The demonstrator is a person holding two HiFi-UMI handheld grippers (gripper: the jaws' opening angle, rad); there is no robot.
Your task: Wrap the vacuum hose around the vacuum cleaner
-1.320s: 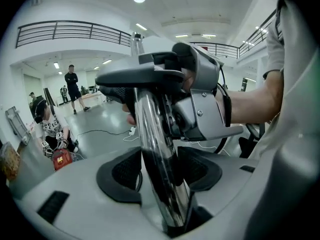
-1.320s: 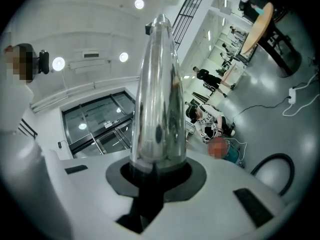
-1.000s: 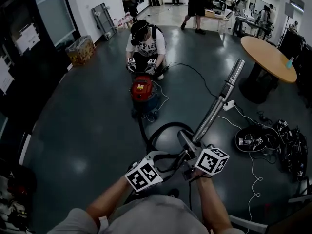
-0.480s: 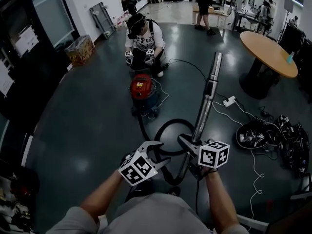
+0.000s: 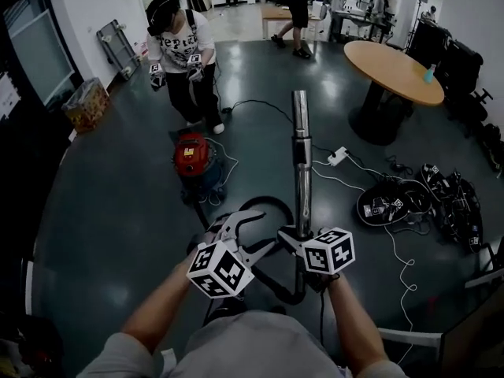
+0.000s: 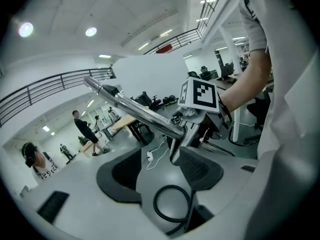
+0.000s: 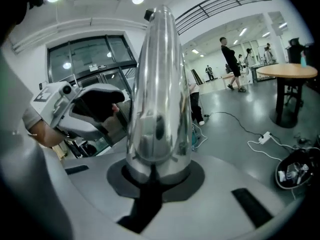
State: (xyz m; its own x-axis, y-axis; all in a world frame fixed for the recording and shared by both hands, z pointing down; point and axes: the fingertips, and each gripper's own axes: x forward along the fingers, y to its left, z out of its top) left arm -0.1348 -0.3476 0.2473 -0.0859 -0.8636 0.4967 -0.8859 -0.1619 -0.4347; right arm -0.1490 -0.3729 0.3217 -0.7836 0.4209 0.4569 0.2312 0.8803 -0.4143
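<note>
A red and blue vacuum cleaner (image 5: 194, 160) stands on the dark floor ahead of me. Its black hose (image 5: 264, 203) curls in a loop from it toward my hands. My right gripper (image 5: 293, 236) is shut on the near end of the chrome wand (image 5: 302, 156), which points straight away from me. Its jaws have just been closing on the tube. In the right gripper view the wand (image 7: 159, 84) rises from between that right gripper's (image 7: 157, 176) dark pads. My left gripper (image 5: 253, 231) is open and holds nothing, just left of the wand. Below the left gripper (image 6: 160, 171) lies the hose (image 6: 172, 206).
A person (image 5: 185, 50) with two grippers stands right behind the vacuum. A round wooden table (image 5: 394, 69) is at the right, with a white power strip (image 5: 339, 156) and cables beside it. Black gear (image 5: 394, 207) is piled at the far right. A box (image 5: 85, 105) sits by the left wall.
The wand swung from leaning right to pointing straight ahead. My left gripper rose and rolled, its jaws staying wide. The person behind the vacuum got up from a crouch.
</note>
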